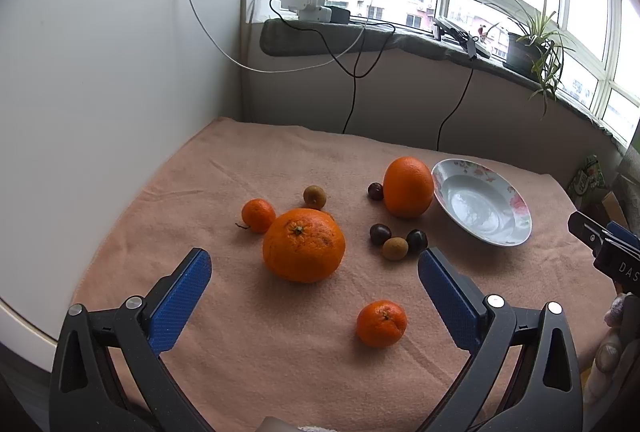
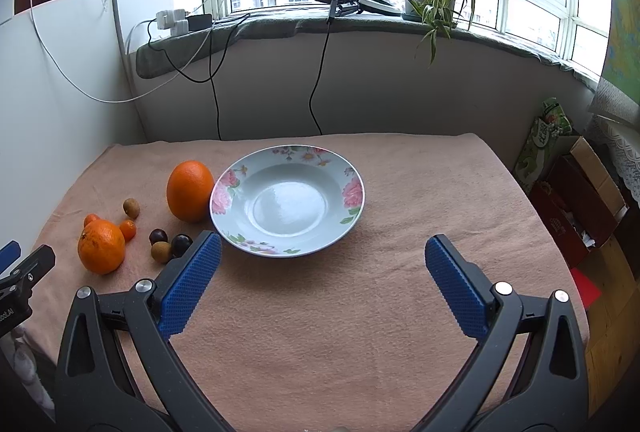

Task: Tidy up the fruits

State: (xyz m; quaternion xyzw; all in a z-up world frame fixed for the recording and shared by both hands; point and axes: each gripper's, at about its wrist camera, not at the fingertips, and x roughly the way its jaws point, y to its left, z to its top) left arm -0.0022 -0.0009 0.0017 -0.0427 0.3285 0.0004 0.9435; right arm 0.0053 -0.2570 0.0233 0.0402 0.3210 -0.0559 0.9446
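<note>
Left gripper (image 1: 315,266) wide open, empty, above pink cloth (image 1: 248,344); large orange (image 1: 303,246) between its fingers. Right gripper (image 2: 323,252) wide open, empty, near floral plate (image 2: 352,192). 2nd orange (image 2: 190,191) touches plate rim.

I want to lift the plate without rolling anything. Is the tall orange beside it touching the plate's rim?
Cannot tell. In the right wrist view the tall orange meets the plate rim's outline with no visible gap, but the rim may just overhang it; the left wrist view shows the same.

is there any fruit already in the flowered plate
No, the flowered plate is bare inside, and the nearest fruit, a large orange, sits on the cloth beside its rim.
</note>
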